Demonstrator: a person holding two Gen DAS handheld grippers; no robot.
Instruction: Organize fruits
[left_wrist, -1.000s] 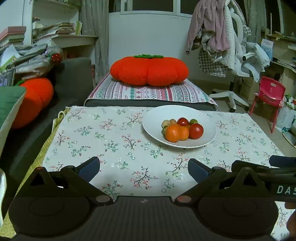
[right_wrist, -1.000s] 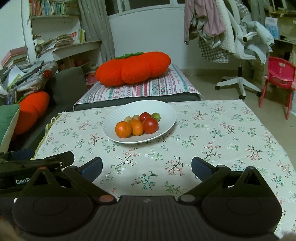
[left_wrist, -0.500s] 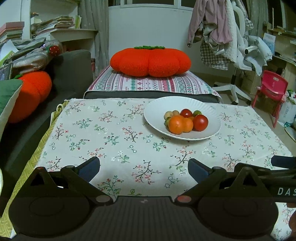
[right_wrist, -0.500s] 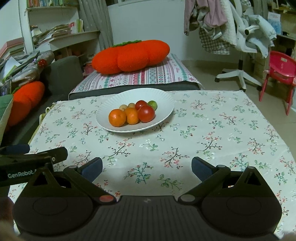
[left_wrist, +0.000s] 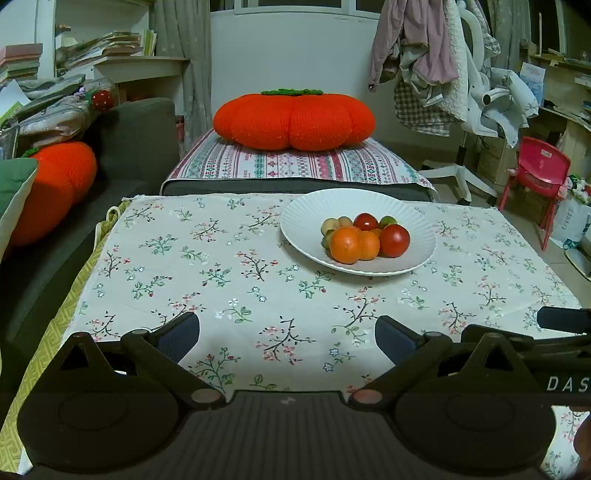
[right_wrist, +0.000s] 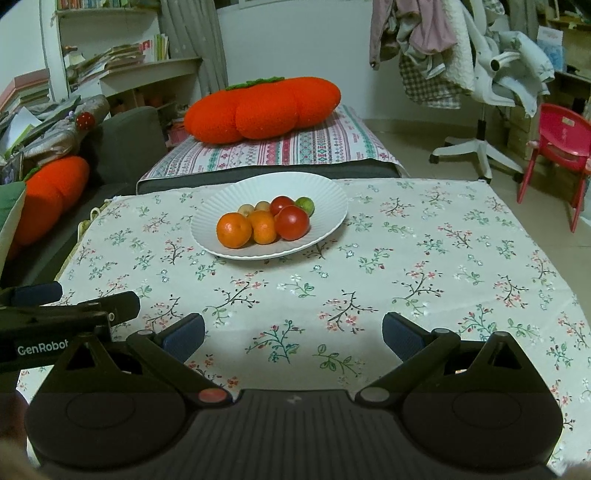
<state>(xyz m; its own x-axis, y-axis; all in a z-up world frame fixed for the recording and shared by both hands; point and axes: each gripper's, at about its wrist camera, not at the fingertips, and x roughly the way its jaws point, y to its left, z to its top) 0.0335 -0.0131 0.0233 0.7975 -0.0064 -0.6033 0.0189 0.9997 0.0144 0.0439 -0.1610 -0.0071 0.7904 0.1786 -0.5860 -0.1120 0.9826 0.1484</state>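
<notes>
Several small fruits at the back of the pile (left_wrist: 365, 238) on the white plate (left_wrist: 306, 225) are half hidden behind two oranges and a tomato. Both the left gripper (left_wrist: 287, 334) and the right gripper (right_wrist: 293, 332) hang wide apart and empty over the floral tablecloth (right_wrist: 424, 258), well short of the plate. Behind it, an orange pumpkin cushion (left_wrist: 293, 120) lies on a striped mattress (left_wrist: 295, 164)

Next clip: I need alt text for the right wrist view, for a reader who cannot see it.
A white plate holding oranges, tomatoes and smaller fruit sits on a floral tablecloth. The open, empty right gripper fills the foreground, with the left gripper at the left edge. Behind are an orange pumpkin-shaped cushion and a red chair.
</notes>
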